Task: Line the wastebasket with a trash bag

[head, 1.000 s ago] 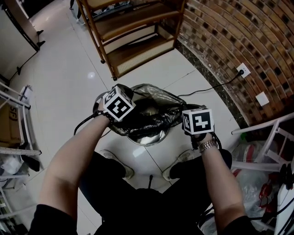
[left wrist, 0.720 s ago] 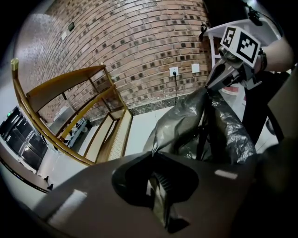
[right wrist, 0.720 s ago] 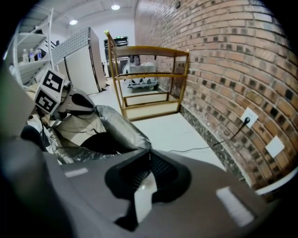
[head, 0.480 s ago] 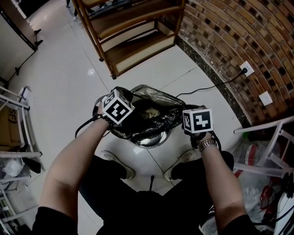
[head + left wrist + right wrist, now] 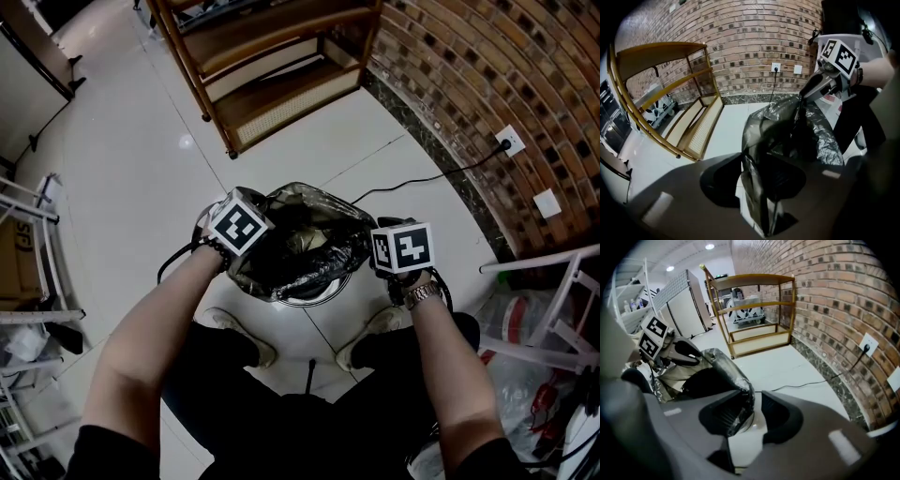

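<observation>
Fingers [image 5: 723, 180] of the left gripper [image 5: 757, 183] have just been opening, with the trash bag [image 5: 298, 246] rim loose between them. The right gripper [image 5: 752, 414] has been opening too, film lying against one finger. Between both grippers, the bag drapes over the wastebasket [image 5: 317, 295] on the floor [image 5: 141, 178]

I count one trash bag [image 5: 302, 251], one wastebasket [image 5: 317, 297], one wooden shelf rack [image 5: 272, 80], one wall socket [image 5: 511, 142], one blank wall plate [image 5: 547, 202] and one wristwatch [image 5: 424, 296].
</observation>
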A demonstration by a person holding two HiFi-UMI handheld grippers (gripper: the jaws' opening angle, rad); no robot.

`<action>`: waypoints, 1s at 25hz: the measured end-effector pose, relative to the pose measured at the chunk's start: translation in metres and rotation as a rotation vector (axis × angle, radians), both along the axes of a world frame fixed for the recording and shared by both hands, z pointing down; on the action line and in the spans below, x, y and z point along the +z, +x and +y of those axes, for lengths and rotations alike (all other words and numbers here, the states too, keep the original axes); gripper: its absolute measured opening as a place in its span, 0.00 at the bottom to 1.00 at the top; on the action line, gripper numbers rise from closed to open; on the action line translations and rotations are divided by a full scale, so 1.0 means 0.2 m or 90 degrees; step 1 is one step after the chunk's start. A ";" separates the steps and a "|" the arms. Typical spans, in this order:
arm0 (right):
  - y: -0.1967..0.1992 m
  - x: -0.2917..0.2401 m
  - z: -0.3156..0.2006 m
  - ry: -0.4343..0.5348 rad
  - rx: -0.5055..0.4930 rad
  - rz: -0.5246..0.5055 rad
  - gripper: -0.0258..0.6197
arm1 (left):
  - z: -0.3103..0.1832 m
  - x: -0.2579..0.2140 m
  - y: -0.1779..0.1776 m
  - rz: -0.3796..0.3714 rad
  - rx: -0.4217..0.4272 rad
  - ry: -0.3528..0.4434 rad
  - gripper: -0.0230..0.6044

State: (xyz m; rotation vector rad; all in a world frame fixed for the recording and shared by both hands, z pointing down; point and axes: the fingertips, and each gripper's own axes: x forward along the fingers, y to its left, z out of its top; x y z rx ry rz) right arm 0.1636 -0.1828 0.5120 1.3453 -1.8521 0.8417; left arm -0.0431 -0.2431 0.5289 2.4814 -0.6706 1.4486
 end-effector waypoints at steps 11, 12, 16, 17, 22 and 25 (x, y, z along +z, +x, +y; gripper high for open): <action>-0.04 0.11 0.07 -0.067 -0.028 -0.051 0.43 | 0.11 0.14 -0.02 0.049 -0.024 -0.149 0.59; -0.05 0.11 0.08 -0.070 -0.024 -0.063 0.43 | 0.11 0.13 -0.03 0.062 -0.031 -0.158 0.60; -0.05 0.07 0.15 -0.077 -0.009 -0.118 0.43 | 0.11 0.05 -0.08 0.120 -0.076 -0.175 0.61; -0.05 0.06 0.18 -0.079 -0.009 -0.131 0.43 | 0.10 0.02 -0.10 0.134 -0.087 -0.173 0.61; -0.09 0.04 0.32 -0.113 -0.043 -0.179 0.43 | 0.12 -0.18 -0.23 0.223 -0.167 -0.151 0.61; -0.14 0.09 0.40 -0.143 -0.077 -0.192 0.43 | 0.24 -0.23 -0.28 0.239 -0.178 -0.151 0.61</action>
